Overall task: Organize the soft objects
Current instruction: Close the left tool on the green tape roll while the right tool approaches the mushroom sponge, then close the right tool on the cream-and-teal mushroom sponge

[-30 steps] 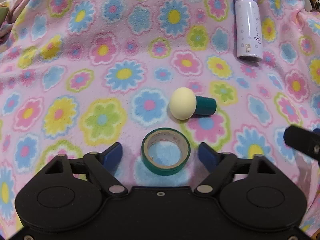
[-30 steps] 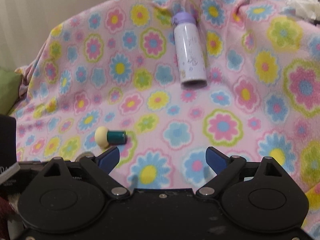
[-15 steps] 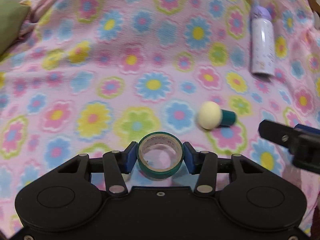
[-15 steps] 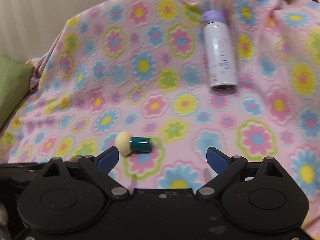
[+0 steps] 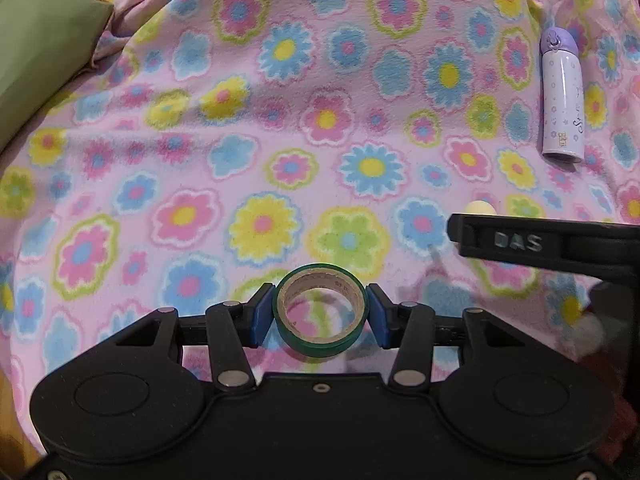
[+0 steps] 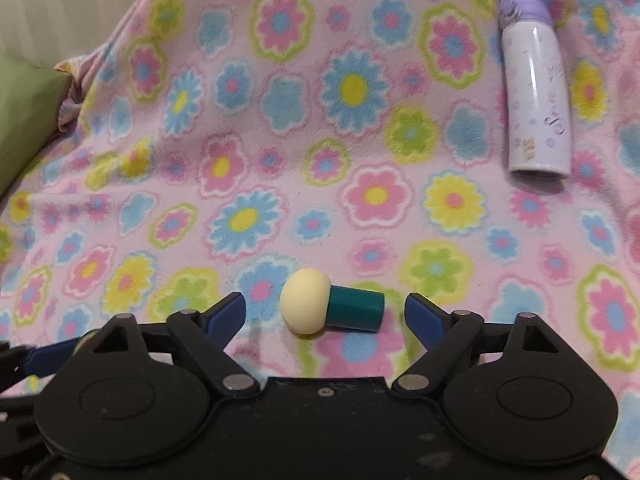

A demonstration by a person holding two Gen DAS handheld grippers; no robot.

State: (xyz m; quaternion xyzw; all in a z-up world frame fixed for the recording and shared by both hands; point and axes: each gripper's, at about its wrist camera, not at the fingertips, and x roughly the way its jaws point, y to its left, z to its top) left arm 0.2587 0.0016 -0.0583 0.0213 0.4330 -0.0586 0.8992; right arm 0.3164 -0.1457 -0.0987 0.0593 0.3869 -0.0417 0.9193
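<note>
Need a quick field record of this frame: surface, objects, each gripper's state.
surface: pink flowered fleece blanket, green cushion at its left edge
left gripper: shut on green tape roll, pads on the roll's outer sides, roll lifted off the blanket
right gripper: open, fingers either side of the mushroom toy, not touching it
mushroom toy: cream cap, teal stem, lying on its side on the blanket
bottle: lavender, purple cap, lying on the blanket at far right, untouched
</note>
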